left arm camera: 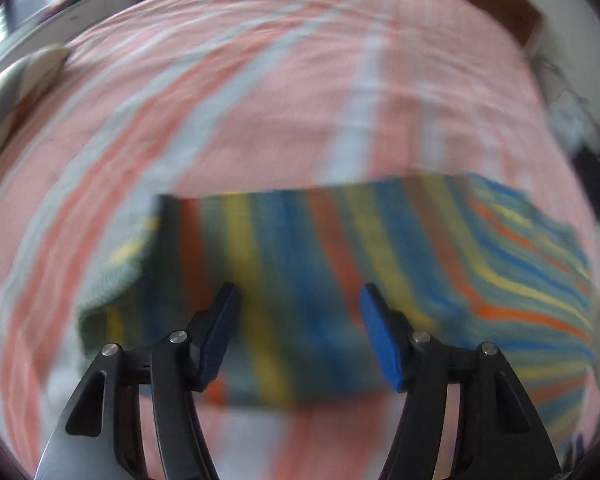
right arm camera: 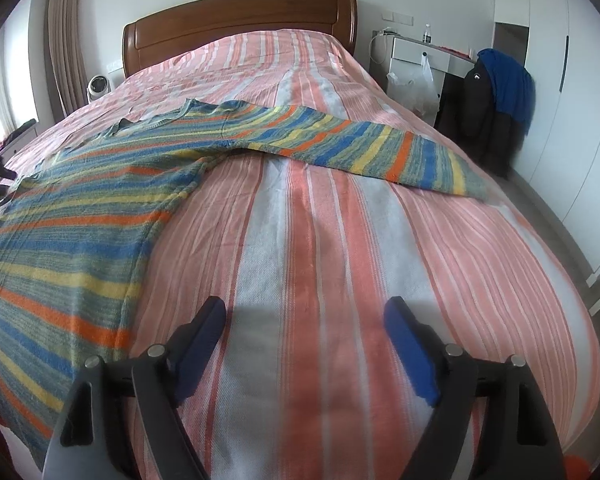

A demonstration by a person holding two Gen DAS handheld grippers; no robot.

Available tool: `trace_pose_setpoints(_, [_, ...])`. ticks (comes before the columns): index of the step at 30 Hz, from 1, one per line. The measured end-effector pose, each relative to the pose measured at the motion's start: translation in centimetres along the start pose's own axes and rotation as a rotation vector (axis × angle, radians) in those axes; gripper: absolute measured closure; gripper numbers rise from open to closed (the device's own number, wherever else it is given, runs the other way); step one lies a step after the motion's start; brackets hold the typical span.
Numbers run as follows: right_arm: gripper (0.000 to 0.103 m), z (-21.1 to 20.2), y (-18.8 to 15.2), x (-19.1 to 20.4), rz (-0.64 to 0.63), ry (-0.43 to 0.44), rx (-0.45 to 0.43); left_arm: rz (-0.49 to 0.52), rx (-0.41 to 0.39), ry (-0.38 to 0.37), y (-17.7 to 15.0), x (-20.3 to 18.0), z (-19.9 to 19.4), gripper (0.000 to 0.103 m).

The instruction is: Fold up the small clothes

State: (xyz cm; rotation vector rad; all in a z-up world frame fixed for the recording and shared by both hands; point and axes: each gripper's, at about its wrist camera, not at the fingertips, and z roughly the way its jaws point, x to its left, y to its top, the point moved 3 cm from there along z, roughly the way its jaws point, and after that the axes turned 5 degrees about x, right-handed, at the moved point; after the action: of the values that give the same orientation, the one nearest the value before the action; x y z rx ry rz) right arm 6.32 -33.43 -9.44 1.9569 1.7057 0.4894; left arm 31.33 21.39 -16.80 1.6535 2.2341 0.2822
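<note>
A striped sweater (right arm camera: pixel 72 216) in blue, yellow, orange and grey-green lies flat on the pink striped bedspread (right arm camera: pixel 300 240), with its body at the left. One sleeve (right arm camera: pixel 360 148) stretches out to the right across the bed. My right gripper (right arm camera: pixel 305 304) is open over bare bedspread to the right of the sweater's body, holding nothing. The left wrist view is blurred. There my left gripper (left arm camera: pixel 298 292) stands open just above a folded part of the sweater (left arm camera: pixel 300 232), and its blue pads (left arm camera: pixel 374 320) are apart and pinch no cloth.
A wooden headboard (right arm camera: pixel 240 20) closes the far end of the bed. To the right stand a white nightstand (right arm camera: pixel 416 56) and a chair with a dark jacket and blue cloth (right arm camera: pixel 496 92). A small fan (right arm camera: pixel 97 86) is at the far left. A pillow (left arm camera: pixel 16 80) lies by the bed's edge.
</note>
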Motion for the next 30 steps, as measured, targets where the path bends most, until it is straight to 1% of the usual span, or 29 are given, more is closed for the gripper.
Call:
trace_pose_setpoints(1, [0.022, -0.1, -0.1, 0.0, 0.000, -0.001, 0.000, -0.052, -0.013, -0.001, 0.1, 2.0, 0.1, 0.039])
trace_pose_setpoints(3, [0.022, -0.1, -0.1, 0.0, -0.003, -0.003, 0.001, -0.142, -0.047, -0.013, 0.5, 5.5, -0.6, 0.049])
trace_pose_setpoints(4, [0.022, 0.0, -0.1, 0.0, -0.003, -0.004, 0.000, -0.180, -0.057, -0.017, 0.5, 7.0, -1.0, 0.051])
trace_pose_setpoints(5, [0.021, 0.0, -0.1, 0.0, -0.003, -0.003, 0.000, -0.230, -0.070, 0.011, 0.4, 9.0, -1.7, 0.048])
trace_pose_setpoints(6, [0.021, 0.0, -0.2, 0.1, -0.001, -0.002, 0.000, -0.281, -0.089, 0.078, 0.1, 11.1, -2.5, 0.034])
trace_pose_setpoints(7, [0.020, 0.0, -0.2, 0.1, 0.001, 0.000, -0.001, -0.336, -0.111, 0.149, -0.4, 13.4, -3.5, 0.030])
trace_pose_setpoints(8, [0.020, 0.1, -0.2, 0.0, 0.003, 0.003, -0.001, -0.373, -0.126, 0.179, -0.9, 15.0, -4.1, 0.028])
trace_pose_setpoints(10, [0.020, 0.1, -0.2, 0.0, 0.004, 0.005, -0.002, -0.425, -0.129, 0.194, -2.0, 17.3, -5.2, 0.028])
trace_pose_setpoints(12, [0.020, 0.1, -0.1, -0.1, 0.005, 0.008, 0.000, -0.425, -0.132, 0.177, -3.8, 17.9, -6.6, 0.029])
trace_pose_setpoints(14, [0.020, -0.1, 0.1, -0.2, 0.005, 0.018, 0.010, -0.355, -0.132, 0.114, -6.0, 16.2, -8.5, 0.029])
trace_pose_setpoints(16, [0.020, -0.8, 0.4, -0.6, 0.014, 0.036, 0.032, -0.222, -0.106, 0.021, -9.3, 13.0, -10.3, 0.027])
trace_pose_setpoints(17, [0.020, -1.4, 0.6, -0.9, 0.023, 0.048, 0.037, -0.144, -0.083, -0.024, -11.4, 10.9, -11.1, 0.026])
trace_pose_setpoints(18, [0.020, -2.2, 0.8, -1.2, 0.033, 0.070, 0.041, -0.073, -0.060, -0.064, -13.7, 9.0, -11.9, 0.023])
trace_pose_setpoints(19, [0.020, -3.3, 1.0, -1.4, 0.041, 0.116, 0.054, 0.001, -0.033, -0.109, -16.6, 6.7, -12.6, 0.020])
trace_pose_setpoints(20, [0.020, -4.0, 0.9, -1.5, 0.040, 0.151, 0.067, 0.041, -0.015, -0.132, -18.4, 5.4, -12.9, 0.016])
trace_pose_setpoints(22, [0.020, -5.8, 0.5, -0.9, 0.022, 0.262, 0.118, 0.134, 0.041, -0.177, -22.9, 2.1, -12.7, 0.015])
trace_pose_setpoints(23, [0.020, -6.5, 0.1, -0.5, 0.009, 0.303, 0.142, 0.156, 0.065, -0.184, -23.9, 0.9, -12.3, 0.015])
trace_pose_setpoints(25, [0.020, -7.4, -1.6, 0.8, -0.012, 0.401, 0.220, 0.223, 0.114, -0.187, -26.8, -1.6, -11.3, 0.015])
trace_pose_setpoints(27, [0.020, -7.4, -3.0, 1.6, -0.008, 0.460, 0.284, 0.287, 0.128, -0.153, -28.4, -3.2, -10.5, 0.016])
trace_pose_setpoints(28, [0.022, -7.2, -3.8, 2.0, -0.003, 0.482, 0.312, 0.314, 0.134, -0.131, -28.8, -3.9, -10.1, 0.016])
trace_pose_setpoints(29, [0.024, -6.9, -4.5, 2.4, -0.004, 0.489, 0.330, 0.323, 0.135, -0.120, -29.3, -4.3, -9.8, 0.019])
trace_pose_setpoints(30, [0.032, -6.4, -5.1, 2.9, -0.009, 0.489, 0.349, 0.332, 0.136, -0.111, -29.3, -4.7, -9.4, 0.022])
